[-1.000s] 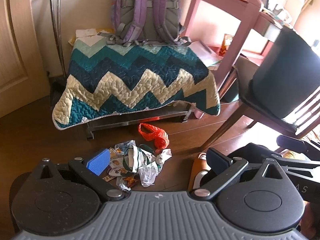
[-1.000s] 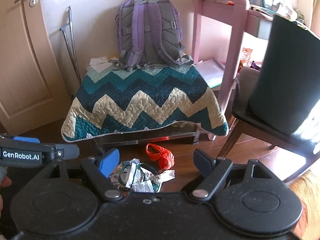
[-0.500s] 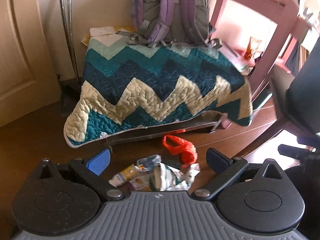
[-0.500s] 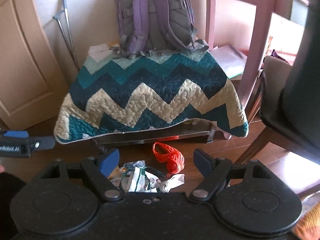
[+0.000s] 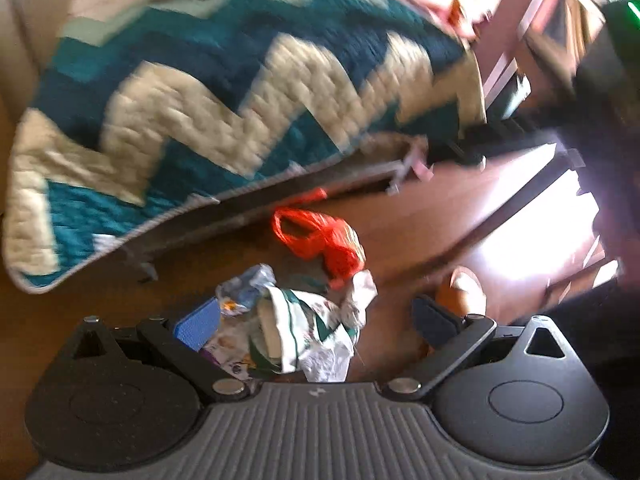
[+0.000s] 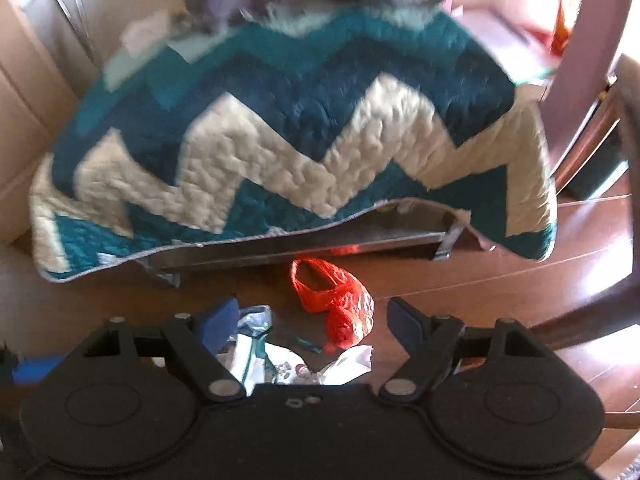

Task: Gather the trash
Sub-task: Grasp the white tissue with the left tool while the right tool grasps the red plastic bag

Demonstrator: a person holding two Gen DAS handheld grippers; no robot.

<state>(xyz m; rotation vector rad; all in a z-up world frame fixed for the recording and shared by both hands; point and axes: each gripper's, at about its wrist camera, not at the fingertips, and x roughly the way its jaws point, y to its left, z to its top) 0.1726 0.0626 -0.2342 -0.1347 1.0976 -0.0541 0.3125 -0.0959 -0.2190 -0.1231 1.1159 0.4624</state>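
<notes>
Both grippers had dropped closer to the floor within the last second, the chevron quilt (image 6: pixel 304 128) swelling in each blurred view. The left gripper (image 5: pixel 316 320) and right gripper (image 6: pixel 310 320), jaws wide and empty, framed the crumpled wrappers (image 5: pixel 304 332) beside the orange plastic bag (image 6: pixel 336 300); pickup looked imminent.

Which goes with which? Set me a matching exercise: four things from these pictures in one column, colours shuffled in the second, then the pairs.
1. plastic bag
2. quilt
3. left gripper pad
4. floor

A. brown wood
B. bright blue
C. orange-red
D. teal, navy and cream zigzag

Pairs: 1-C, 2-D, 3-B, 4-A
</notes>
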